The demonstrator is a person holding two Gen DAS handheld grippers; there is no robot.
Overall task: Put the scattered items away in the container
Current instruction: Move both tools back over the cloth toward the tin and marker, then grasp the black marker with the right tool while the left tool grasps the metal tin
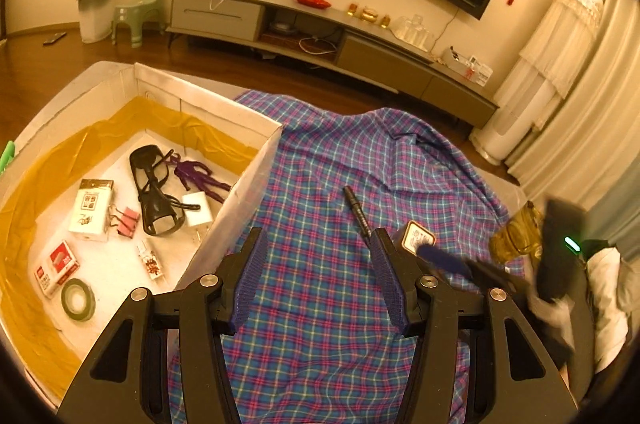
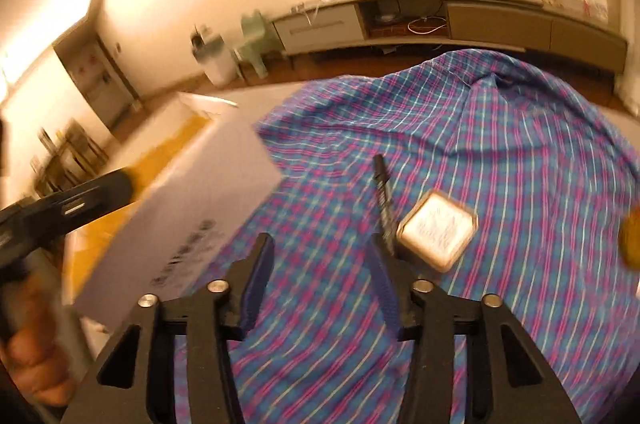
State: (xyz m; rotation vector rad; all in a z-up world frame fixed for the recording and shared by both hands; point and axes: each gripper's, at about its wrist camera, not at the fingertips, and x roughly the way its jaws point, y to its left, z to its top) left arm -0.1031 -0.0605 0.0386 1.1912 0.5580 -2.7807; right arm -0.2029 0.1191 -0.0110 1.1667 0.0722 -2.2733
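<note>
A black pen (image 1: pixel 358 212) (image 2: pixel 382 196) lies on the plaid cloth (image 1: pixel 320 324). Beside it sits a small square labelled box (image 1: pixel 418 238) (image 2: pixel 438 230). Further right is an amber, crinkly item (image 1: pixel 516 238) (image 2: pixel 632 240). The white container (image 1: pixel 208 104) (image 2: pixel 192 216), lined in yellow, holds black glasses (image 1: pixel 154 192), a purple figure (image 1: pixel 200 176), a white charger, pink clips, small boxes and a tape roll (image 1: pixel 78 300). My left gripper (image 1: pixel 319 236) stands open over bare cloth, just short of the pen. My right gripper (image 2: pixel 320 240) is open with nothing between its fingers, the pen's end at its right finger.
The cloth rises into folds at the far side (image 1: pixel 400 128). A TV cabinet (image 1: pixel 320 24) runs along the wall behind, with a green stool (image 1: pixel 140 8) and a white bin left of it. A hand (image 2: pixel 32 364) holds the left gripper. The right wrist view is motion-blurred.
</note>
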